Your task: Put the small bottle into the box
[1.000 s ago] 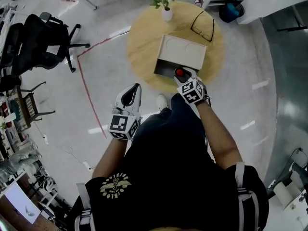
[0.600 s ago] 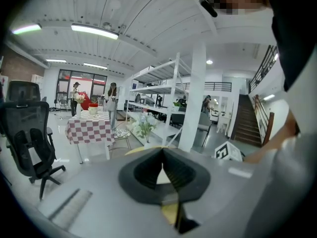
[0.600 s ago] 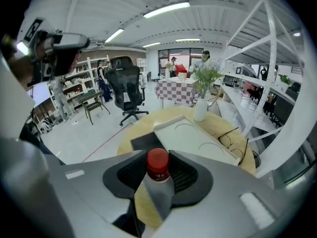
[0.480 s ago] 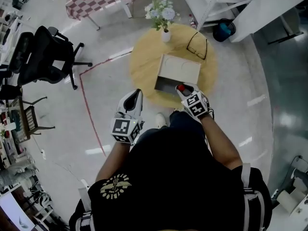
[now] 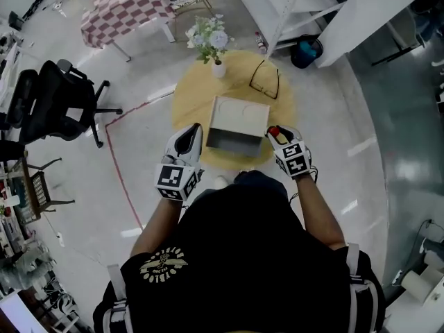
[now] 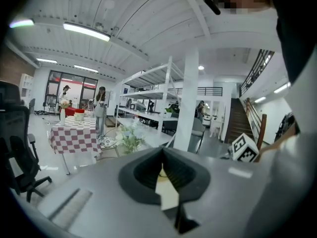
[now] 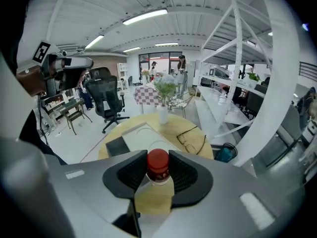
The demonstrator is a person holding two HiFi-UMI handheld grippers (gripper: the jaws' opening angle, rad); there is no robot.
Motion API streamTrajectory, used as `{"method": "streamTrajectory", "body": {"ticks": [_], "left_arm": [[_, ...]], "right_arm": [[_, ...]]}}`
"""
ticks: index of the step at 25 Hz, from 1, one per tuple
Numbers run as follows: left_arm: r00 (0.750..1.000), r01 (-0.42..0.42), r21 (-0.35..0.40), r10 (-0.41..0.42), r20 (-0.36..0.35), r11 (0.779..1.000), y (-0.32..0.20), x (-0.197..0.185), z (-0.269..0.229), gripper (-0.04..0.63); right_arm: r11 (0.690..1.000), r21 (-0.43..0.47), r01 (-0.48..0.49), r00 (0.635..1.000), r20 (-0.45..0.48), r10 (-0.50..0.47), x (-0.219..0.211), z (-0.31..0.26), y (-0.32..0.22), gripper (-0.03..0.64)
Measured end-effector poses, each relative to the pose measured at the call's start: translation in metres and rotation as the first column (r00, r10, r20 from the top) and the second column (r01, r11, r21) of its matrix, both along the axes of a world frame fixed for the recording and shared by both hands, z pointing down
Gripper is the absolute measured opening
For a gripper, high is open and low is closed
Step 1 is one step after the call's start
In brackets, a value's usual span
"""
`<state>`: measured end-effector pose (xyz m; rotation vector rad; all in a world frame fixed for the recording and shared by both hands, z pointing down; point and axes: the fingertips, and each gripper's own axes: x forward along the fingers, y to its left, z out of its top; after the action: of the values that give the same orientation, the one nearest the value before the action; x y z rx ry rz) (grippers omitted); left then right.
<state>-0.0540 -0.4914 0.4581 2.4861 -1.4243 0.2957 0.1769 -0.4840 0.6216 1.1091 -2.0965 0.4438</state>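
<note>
Gripping the small bottle (image 7: 158, 162) beside the box (image 5: 236, 120), the right tongs (image 5: 277, 132) have just been closing on it. The left tongs (image 6: 162, 175) are hanging closed near the bench (image 5: 187, 103).

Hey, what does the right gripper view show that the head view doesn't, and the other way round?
Only the right gripper view: the jaws of the right gripper, which have just been closing, pressed on the small bottle just under its red cap, plus the ceiling lights. Only the head view: the gold emblem on the person's shirt, and the left gripper and the right one flanking the near end of the box. Both: the round table, the box, glasses, flower vase and office chair.
</note>
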Motion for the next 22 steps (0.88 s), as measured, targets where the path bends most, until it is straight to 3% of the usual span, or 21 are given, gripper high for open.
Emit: {"method": "streamTrajectory", "body": {"ticks": [6,14,18,22], "left_arm": [[0.999,0.033,-0.003,-0.033,0.034,0.999,-0.029,0.020,-0.002,0.000],[0.987,0.138,-0.012,-0.136,0.089,0.990,-0.044,0.005,-0.002,0.000],[0.981,0.170,-0.007,-0.168,0.094,0.985,-0.049,0.013,-0.001,0.000],[0.981,0.166,0.008,-0.166,0.096,0.986,-0.051,0.016,0.001,0.000]], "right_arm": [[0.998,-0.034,-0.057,0.998,-0.013,0.057,0.046,0.057,-0.032,0.146],[0.997,-0.075,0.017,0.999,-0.036,-0.019,0.046,0.122,-0.044,0.142],[0.996,-0.081,0.032,0.999,-0.014,-0.034,0.051,0.117,-0.044,0.171],[1.000,-0.023,0.001,0.999,0.046,0.000,0.059,0.070,-0.049,0.184]]}}
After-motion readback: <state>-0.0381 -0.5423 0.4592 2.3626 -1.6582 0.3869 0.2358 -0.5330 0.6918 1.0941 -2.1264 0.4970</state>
